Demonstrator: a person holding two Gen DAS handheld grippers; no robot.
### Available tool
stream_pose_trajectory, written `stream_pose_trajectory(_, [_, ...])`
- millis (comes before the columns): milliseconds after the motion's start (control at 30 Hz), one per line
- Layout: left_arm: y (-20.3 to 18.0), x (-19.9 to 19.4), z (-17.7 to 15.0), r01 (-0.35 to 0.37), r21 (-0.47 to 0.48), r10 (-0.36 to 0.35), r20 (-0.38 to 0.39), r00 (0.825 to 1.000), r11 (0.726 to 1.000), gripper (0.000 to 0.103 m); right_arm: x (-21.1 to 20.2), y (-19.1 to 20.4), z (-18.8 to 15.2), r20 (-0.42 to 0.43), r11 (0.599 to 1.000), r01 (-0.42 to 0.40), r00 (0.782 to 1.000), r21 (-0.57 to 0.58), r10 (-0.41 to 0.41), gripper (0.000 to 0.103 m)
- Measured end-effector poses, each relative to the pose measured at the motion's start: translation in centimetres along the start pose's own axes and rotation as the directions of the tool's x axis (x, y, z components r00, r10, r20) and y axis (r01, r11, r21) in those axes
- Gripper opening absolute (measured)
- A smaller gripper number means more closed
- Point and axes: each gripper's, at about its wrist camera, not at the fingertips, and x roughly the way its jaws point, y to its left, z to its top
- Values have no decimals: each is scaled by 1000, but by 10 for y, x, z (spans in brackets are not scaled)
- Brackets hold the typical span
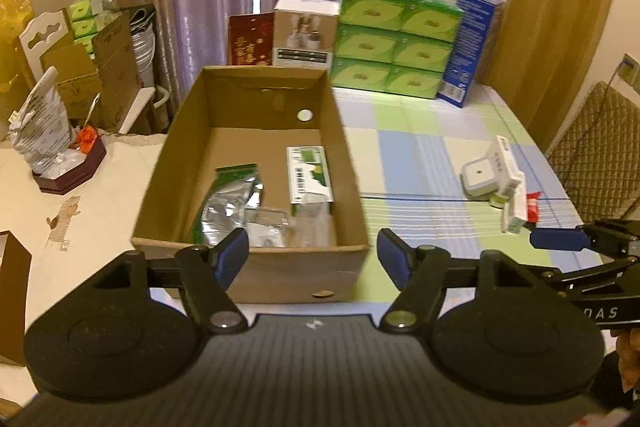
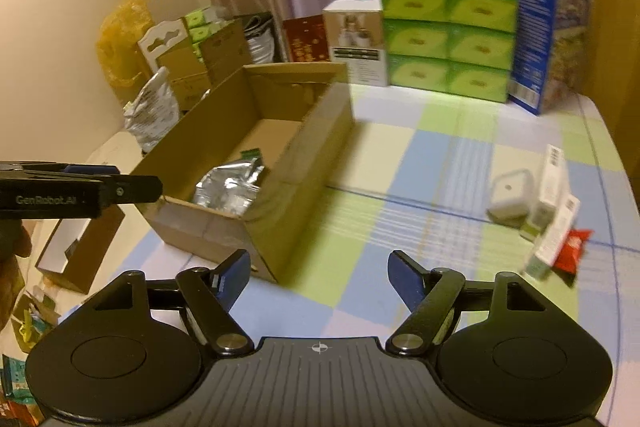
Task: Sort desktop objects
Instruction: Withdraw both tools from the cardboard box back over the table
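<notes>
From the left wrist view, the left gripper [image 1: 312,257] is hanging over the near wall of the cardboard box [image 1: 256,267], jaws standing wide apart with nothing between them. The box is already holding a silver foil pouch [image 1: 230,203] and a green-and-white carton [image 1: 310,179]. Off to the right on the checked tablecloth [image 1: 420,155], a little cluster is waiting: a white square gadget [image 1: 480,177], slim white boxes [image 1: 508,167] and a red packet [image 1: 532,205].

In the right wrist view, the right gripper [image 2: 318,281] is also gaping open and empty, sitting over bare cloth just beside the box corner. The cluster [image 2: 536,203] is lying well to its right. Best bet, probably: the right one is swinging over there next, so it should be picking one outer item, squaring the jaws across its narrow sides, and not nudging the neighbours touching it.
</notes>
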Motion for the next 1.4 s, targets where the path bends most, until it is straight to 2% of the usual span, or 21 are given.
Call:
stream_pose_trajectory(100, [-16, -4, -3, 11, 22, -11, 2, 1000, 1000, 70, -14, -14, -7, 11, 999, 21, 1000, 24, -21, 75])
stream_pose_trajectory(400, [-69, 1, -12, 71, 77, -71, -5, 997, 994, 83, -59, -66, -36, 49, 984, 111, 992, 136, -118, 80])
stream_pose_trajectory(567, [-100, 14, -20, 105, 111, -102, -34, 994, 988, 87, -80, -104, -51, 50, 963, 169, 982, 211, -184, 83])
stream_pose_trajectory(633, [-111, 19, -22, 123, 114, -119, -41, 992, 986, 93, -88, -119, -57, 53, 952, 189, 977, 240, -207, 85])
stream_pose_trajectory(767, [-133, 33, -27, 143, 130, -136, -63, 989, 981, 95, -100, -143, -68, 53, 930, 216, 969, 298, -242, 90])
stream_pose_trajectory(1100, [-178, 74, -33, 152, 185, -133, -112, 985, 971, 95, -95, -186, -84, 15, 901, 250, 962, 354, -273, 91])
stream_pose_trajectory(1400, [-211, 124, -28, 184, 224, -154, -144, 977, 957, 95, -65, -222, -79, -12, 899, 255, 963, 355, -268, 91])
